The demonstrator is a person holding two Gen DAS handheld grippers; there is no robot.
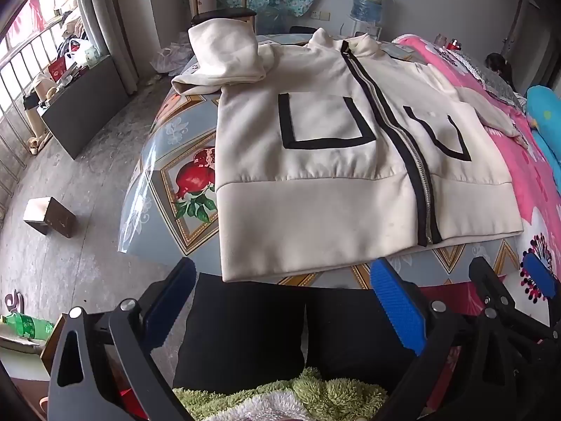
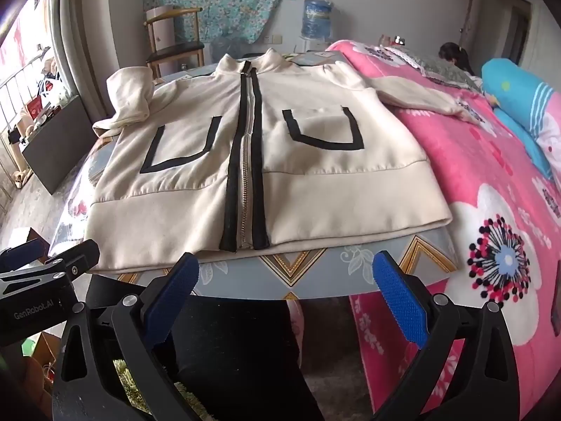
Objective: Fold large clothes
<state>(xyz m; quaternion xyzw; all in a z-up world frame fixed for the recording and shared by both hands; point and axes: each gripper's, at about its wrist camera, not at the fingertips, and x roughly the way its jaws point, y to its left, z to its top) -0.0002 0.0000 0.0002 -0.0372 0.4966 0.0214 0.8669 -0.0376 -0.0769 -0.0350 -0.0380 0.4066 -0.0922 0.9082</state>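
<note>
A cream zip jacket [image 1: 315,175] with a black-edged zipper and two black-trimmed pockets lies flat, front up, on the patterned table [image 1: 182,189]; it also shows in the right wrist view [image 2: 252,161]. Its left sleeve [image 1: 224,59] is bunched at the far left corner. Its right sleeve [image 2: 420,100] stretches onto the pink bed. My left gripper [image 1: 280,298] is open and empty, just short of the jacket's hem. My right gripper [image 2: 285,291] is open and empty, in front of the zipper's bottom end. The left gripper also shows in the right wrist view [image 2: 45,256].
A pink flowered blanket [image 2: 491,210] covers the bed to the right, with a blue pillow [image 2: 519,91]. A wooden chair [image 2: 175,38] and a water bottle [image 2: 317,17] stand behind the table. A small box [image 1: 49,215] lies on the floor to the left.
</note>
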